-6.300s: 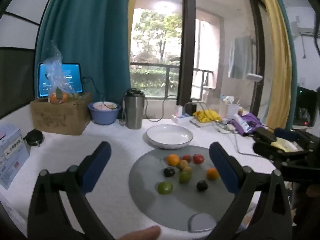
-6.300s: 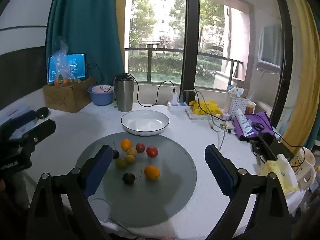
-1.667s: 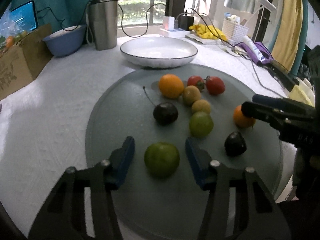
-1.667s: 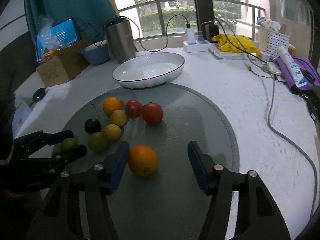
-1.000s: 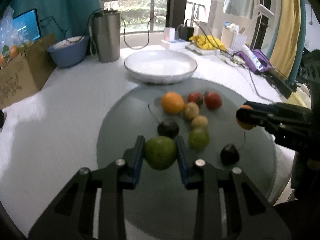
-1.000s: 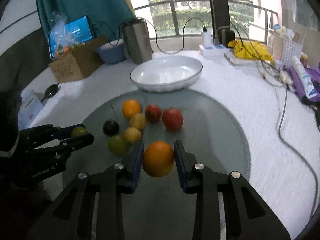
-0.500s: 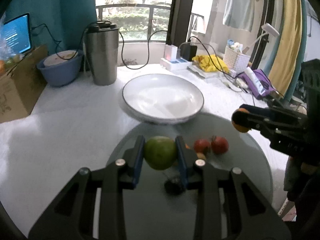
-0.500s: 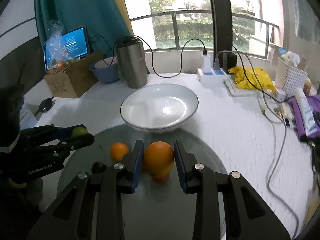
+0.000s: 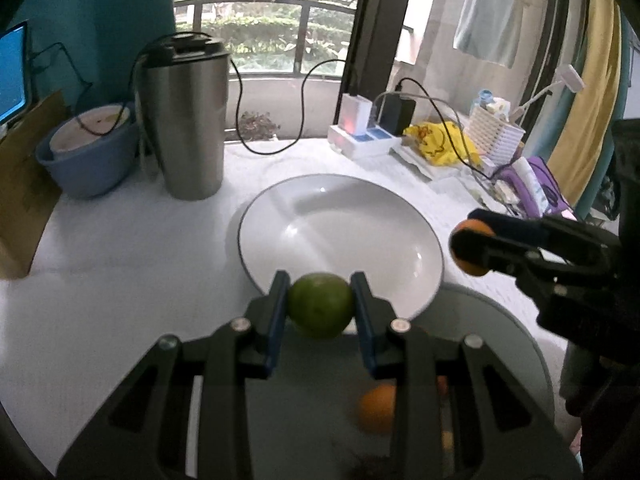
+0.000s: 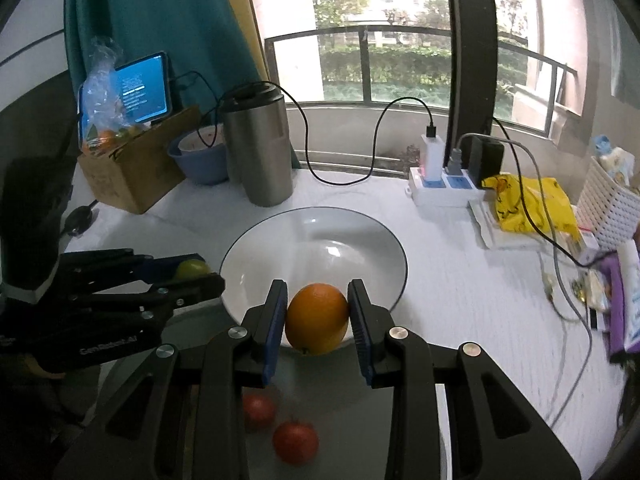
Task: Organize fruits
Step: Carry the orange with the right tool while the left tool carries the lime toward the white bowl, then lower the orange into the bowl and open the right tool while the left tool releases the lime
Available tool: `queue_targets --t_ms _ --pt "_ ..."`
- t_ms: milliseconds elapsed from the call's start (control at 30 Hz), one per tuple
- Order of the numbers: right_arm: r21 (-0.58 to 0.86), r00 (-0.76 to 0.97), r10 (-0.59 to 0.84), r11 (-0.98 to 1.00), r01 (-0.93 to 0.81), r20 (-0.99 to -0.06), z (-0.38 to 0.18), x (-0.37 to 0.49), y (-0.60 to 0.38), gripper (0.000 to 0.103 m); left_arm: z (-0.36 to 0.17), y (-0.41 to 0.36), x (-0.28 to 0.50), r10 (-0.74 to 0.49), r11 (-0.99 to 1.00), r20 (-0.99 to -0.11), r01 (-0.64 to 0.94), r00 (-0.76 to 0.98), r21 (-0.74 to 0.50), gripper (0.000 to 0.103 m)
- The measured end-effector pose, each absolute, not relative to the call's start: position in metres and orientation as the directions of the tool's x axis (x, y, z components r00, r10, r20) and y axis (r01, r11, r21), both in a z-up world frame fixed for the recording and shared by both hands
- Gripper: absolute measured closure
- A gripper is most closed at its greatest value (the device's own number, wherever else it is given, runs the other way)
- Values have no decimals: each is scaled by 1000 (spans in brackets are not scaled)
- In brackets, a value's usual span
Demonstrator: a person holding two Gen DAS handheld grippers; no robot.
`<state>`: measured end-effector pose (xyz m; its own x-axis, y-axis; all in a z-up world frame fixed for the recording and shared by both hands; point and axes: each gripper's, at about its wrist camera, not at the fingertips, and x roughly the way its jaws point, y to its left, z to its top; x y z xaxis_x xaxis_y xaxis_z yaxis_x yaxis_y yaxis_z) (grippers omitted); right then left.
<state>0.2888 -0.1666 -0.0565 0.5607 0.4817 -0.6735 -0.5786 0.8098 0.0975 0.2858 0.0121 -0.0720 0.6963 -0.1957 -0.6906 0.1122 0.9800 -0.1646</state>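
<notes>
White tabletop by balcony window: am holding left gripper (image 9: 320,312) clamped on green fruit (image 9: 320,306), right gripper (image 10: 318,316) clamped on orange (image 10: 317,318). Both hovering at near rim of white plate (image 9: 280,216), plate lying straight ahead, left gripper approaching its left edge.

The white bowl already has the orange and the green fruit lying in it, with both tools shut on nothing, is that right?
Not quite: the bowl holds nothing yet. The right wrist view shows the right tool shut on the orange, and the left wrist view shows the left tool shut on the green fruit, both near the bowl's rim.
</notes>
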Motion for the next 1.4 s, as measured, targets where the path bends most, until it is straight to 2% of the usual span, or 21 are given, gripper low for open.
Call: queue_targets --t_ms 500,833,1233,1333,1400 --pt "149 481 490 797 -586 -727 -86 365 -130 70 -101 22 355 -204 977 -746 85 634 -196 71" --pt "181 435 490 794 -581 -755 -104 397 -108 70 -110 25 369 -213 975 -763 75 610 -211 71" --pt "207 415 493 798 -567 -764 -109 403 -111 69 -110 21 369 -171 984 -784 60 597 -169 70" --pt "201 424 486 804 -559 -764 -106 403 -113 68 -108 20 367 -166 985 -784 55 598 -166 67" --pt "200 431 484 807 -555 -761 -103 402 -114 67 -104 19 363 -175 983 -777 60 604 -175 59"
